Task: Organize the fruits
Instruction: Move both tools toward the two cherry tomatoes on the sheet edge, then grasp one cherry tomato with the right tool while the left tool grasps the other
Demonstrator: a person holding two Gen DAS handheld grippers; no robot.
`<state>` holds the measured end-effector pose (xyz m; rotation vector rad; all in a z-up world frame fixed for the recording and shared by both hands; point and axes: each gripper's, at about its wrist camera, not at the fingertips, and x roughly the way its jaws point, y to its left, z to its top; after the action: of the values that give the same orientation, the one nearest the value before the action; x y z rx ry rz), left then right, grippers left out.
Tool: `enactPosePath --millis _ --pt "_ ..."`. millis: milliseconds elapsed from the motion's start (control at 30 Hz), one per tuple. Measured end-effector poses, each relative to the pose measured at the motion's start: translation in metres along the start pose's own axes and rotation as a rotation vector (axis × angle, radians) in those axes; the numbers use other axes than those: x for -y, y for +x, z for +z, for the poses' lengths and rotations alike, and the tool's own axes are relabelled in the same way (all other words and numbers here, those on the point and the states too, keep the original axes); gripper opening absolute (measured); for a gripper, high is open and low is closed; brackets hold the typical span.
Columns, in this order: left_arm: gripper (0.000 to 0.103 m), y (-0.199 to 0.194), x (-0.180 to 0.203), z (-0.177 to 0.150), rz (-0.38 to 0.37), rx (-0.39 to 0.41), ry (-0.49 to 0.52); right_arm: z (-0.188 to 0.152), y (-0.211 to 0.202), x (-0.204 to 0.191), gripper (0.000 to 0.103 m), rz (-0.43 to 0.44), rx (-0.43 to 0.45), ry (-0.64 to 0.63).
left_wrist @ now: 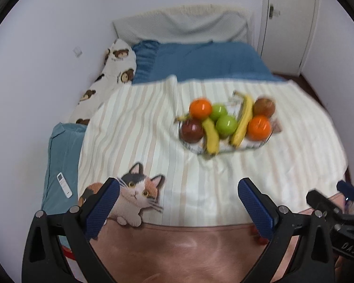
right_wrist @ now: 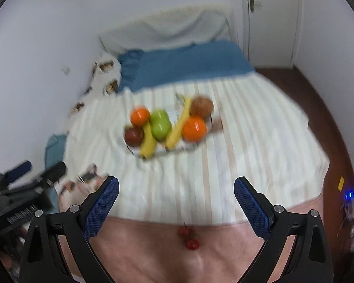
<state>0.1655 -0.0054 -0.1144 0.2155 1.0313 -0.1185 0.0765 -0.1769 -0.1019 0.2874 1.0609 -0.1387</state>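
Observation:
A clear tray point(left_wrist: 259, 144) of fruit rests on the striped bed cover, ahead of both grippers. It holds two oranges point(left_wrist: 200, 108) point(left_wrist: 259, 127), two green apples point(left_wrist: 226, 124), two bananas point(left_wrist: 212, 136) point(left_wrist: 243, 120), a dark red apple point(left_wrist: 192, 130) and a brownish apple point(left_wrist: 263, 107). The same tray point(right_wrist: 188, 146) appears blurred in the right wrist view, with its oranges point(right_wrist: 194, 128) and bananas point(right_wrist: 148, 141). My left gripper point(left_wrist: 178, 202) is open and empty, well short of the tray. My right gripper point(right_wrist: 175, 201) is open and empty too. Small red cherries point(right_wrist: 188, 237) lie on the pink cover between its fingers.
A cat picture point(left_wrist: 134, 195) is printed on the cover's near left. A white remote point(left_wrist: 64, 185) lies on a teal cushion at the left. Blue bedding point(left_wrist: 200, 61) and pillows sit behind the tray. White doors point(left_wrist: 288, 23) stand at the back right; dark floor point(right_wrist: 318, 99) borders the bed's right side.

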Motion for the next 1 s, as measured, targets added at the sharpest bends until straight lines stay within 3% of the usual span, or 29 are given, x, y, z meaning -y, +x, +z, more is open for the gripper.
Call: enactPosePath --millis 167,267,400,567,633,733,1000 --pt "0.103 0.052 0.018 -0.028 0.033 -0.125 0.092 -0.048 0.074 0.033 0.099 0.006 -0.182 0.072" --pt "0.103 0.072 0.027 -0.044 0.019 -0.184 0.131 -0.077 0.109 0.045 0.094 0.020 -0.261 0.107" --pt "0.103 0.097 0.041 -0.064 0.003 -0.262 0.181 -0.108 0.141 0.049 0.078 0.042 -0.334 0.128" --pt "0.103 0.122 0.057 -0.084 -0.017 -0.342 0.221 -0.124 0.156 0.045 0.063 0.048 -0.338 0.101" --pt "0.103 0.127 0.059 -0.088 -0.025 -0.365 0.225 -0.124 0.158 0.043 0.049 0.057 -0.345 0.092" --pt "0.103 0.130 0.063 -0.091 -0.029 -0.377 0.230 -0.124 0.161 0.040 0.037 0.054 -0.350 0.065" --pt "0.103 0.129 0.071 -0.090 -0.044 -0.385 0.230 -0.122 0.160 0.040 0.032 0.047 -0.329 0.015"
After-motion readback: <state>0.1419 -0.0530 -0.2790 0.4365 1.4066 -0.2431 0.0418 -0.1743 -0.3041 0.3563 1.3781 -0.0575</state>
